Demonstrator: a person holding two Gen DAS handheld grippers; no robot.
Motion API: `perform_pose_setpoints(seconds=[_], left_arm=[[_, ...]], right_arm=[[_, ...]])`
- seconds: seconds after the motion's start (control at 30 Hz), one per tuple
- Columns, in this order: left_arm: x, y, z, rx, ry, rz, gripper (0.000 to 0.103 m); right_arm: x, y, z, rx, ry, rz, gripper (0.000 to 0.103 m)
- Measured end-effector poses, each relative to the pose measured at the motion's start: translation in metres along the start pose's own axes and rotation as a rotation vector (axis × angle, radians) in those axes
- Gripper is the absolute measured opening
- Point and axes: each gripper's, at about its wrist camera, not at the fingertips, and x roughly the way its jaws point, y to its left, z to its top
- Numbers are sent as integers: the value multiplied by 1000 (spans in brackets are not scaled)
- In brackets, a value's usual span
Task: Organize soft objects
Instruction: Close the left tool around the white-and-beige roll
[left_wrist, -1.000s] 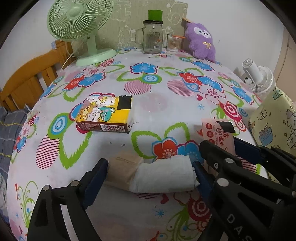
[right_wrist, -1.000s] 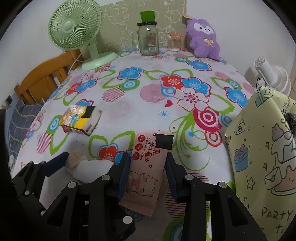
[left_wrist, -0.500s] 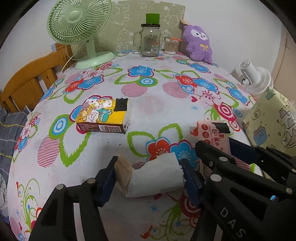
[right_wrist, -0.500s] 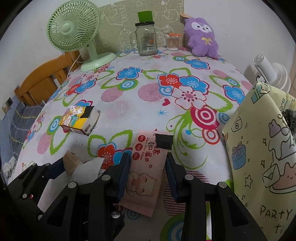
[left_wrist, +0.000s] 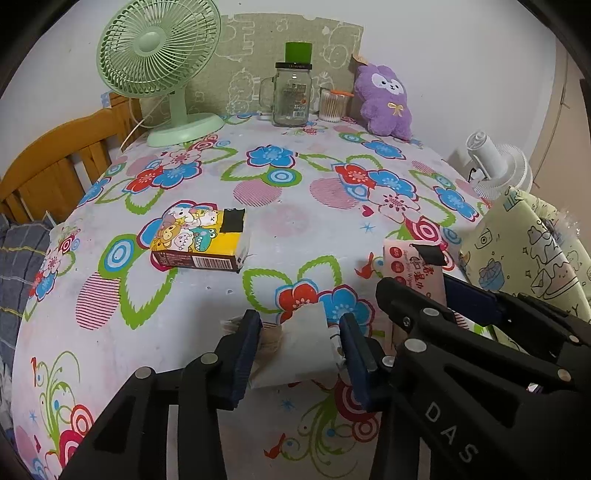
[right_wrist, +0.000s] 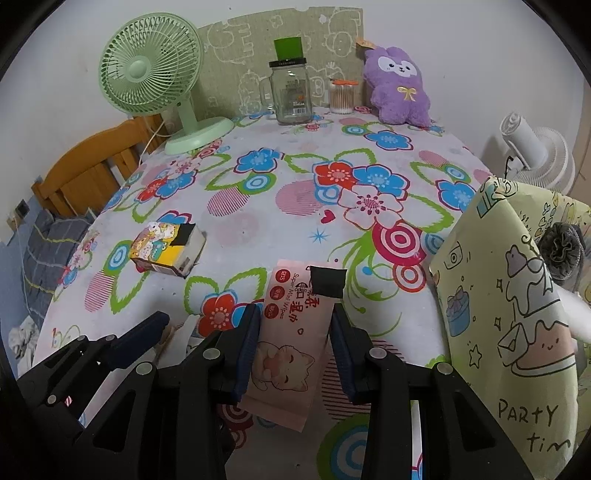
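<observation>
My left gripper (left_wrist: 301, 332) is shut on a white tissue pack (left_wrist: 303, 350) with a tan end and holds it just above the flowered tablecloth (left_wrist: 295, 221). My right gripper (right_wrist: 295, 325) is shut on a pink wet-wipes pack (right_wrist: 291, 339) printed with a cat; the pack also shows in the left wrist view (left_wrist: 413, 266). A yellow cartoon tissue pack (left_wrist: 199, 243) lies on the cloth to the left and shows in the right wrist view (right_wrist: 166, 251). A purple plush toy (left_wrist: 386, 101) sits at the back.
A yellow-green paper gift bag (right_wrist: 517, 314) stands open at the right table edge with a grey pom-pom (right_wrist: 565, 251) inside. A green desk fan (left_wrist: 162, 74), a glass jar (left_wrist: 291, 96) and a cotton-swab cup (left_wrist: 330, 105) stand at the back. A white fan (left_wrist: 495, 166) and a wooden bed frame (left_wrist: 55, 166) flank the table.
My left gripper has closed in on the white tissue pack, squeezed it narrower and lifted it a little. My right gripper still holds the pink wipes pack and has barely moved.
</observation>
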Motion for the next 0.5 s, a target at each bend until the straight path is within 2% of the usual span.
perform_pose_setpoints(seconds=[0.23,0.5], left_arm=[[-5,0,2,0,-12,-5,40],[-6,-1,0,0,-15,7,42]], right_arm=[[-7,1,2,-2,-11,4,41],[-10,1,1,-4,-14,0,41]])
